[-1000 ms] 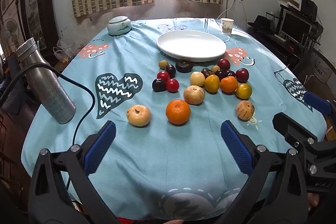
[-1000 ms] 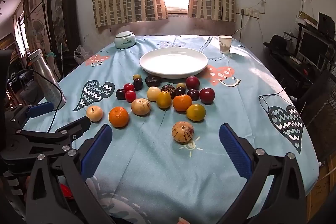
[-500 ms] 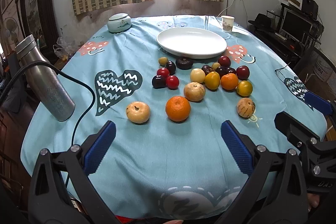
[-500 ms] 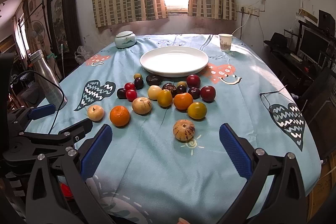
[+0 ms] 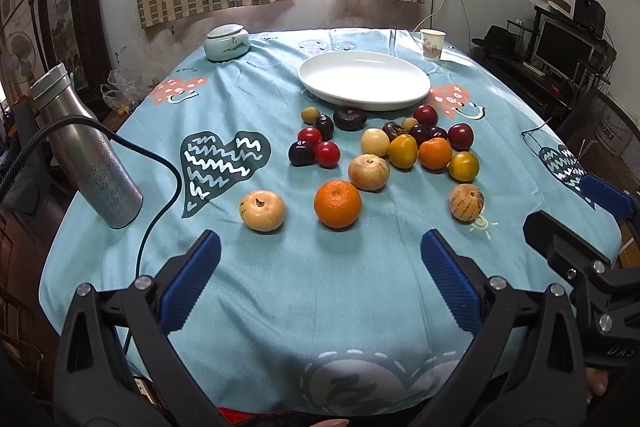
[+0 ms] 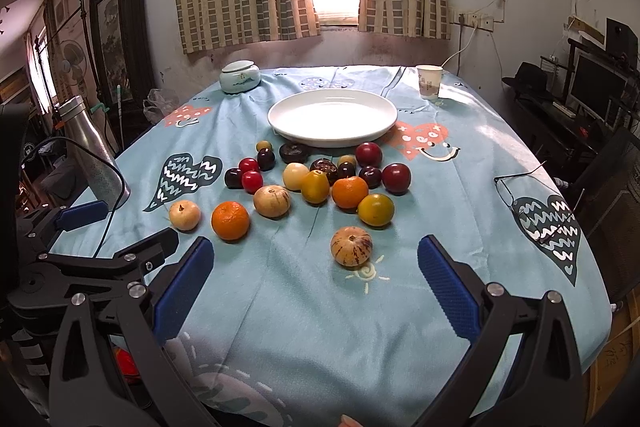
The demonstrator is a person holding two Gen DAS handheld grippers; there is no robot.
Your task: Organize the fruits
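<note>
fruits lie loose on the blue tablecloth (image 5: 320,307), bunched just in front of the white plate (image 5: 364,79), which has nothing on it, so the sorting looks not yet begun.

both hand-held grippers hang over the near edge of the table. the left gripper (image 5: 320,279) has its blue pads spread wide with nothing between them, and the right gripper (image 6: 316,277) is the same, wide apart and empty.

nearest the left one sit the big orange (image 5: 337,203) and a pale round fruit (image 5: 262,209), apart from each other. nearest the right one is the striped melon-like fruit (image 6: 351,245), alone by a little sun print.

what worries me is rolling. everything here is round and sits on soft cloth, so i'd guess a pad that nudges 1 side first sends the fruit off toward the table edge. the cluster by the plate is worse: the cherries (image 5: 316,147), plums (image 5: 460,136) and the small orange (image 5: 435,153) touch or nearly touch, so going for 1 could scatter its neighbours.

the steel bottle (image 5: 86,155) stands at the left edge with a black cable (image 5: 160,195) trailing across the cloth near it; a left-hand sweep might catch that. the 2 grippers are close side by side and could knock together. a paper cup (image 5: 432,44) stands just behind the plate.
</note>
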